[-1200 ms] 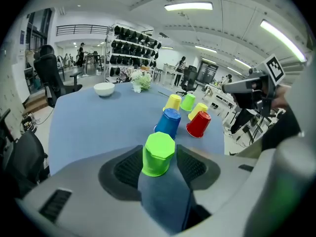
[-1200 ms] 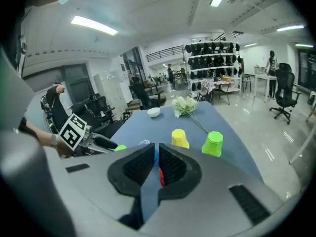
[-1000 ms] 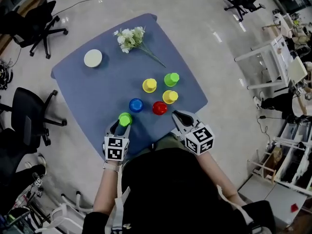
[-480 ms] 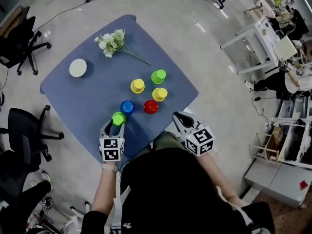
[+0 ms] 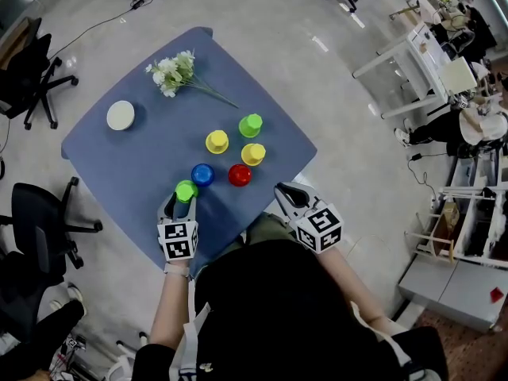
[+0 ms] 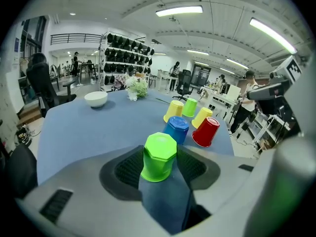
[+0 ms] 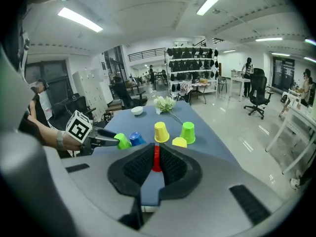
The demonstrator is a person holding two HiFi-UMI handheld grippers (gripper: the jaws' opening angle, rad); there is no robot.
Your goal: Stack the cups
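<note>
The left tool [image 5: 182,201], clamped on the near green cup [image 6: 159,157], now stands closer to the blue cup [image 5: 202,174] at the worktop's [image 5: 135,157] near edge, the right tool [image 5: 282,190] clenched empty alongside; an off-centre lowering risks toppling the blue cup.

The person wears a black, short-sleeved top [image 5: 278,308]. Ahead of the top, the grey left gripper [image 5: 182,202] and right gripper [image 5: 280,190] each carry black ribbed pads [image 6: 129,168] and a white cube [image 5: 178,240] with black square markers.
</note>
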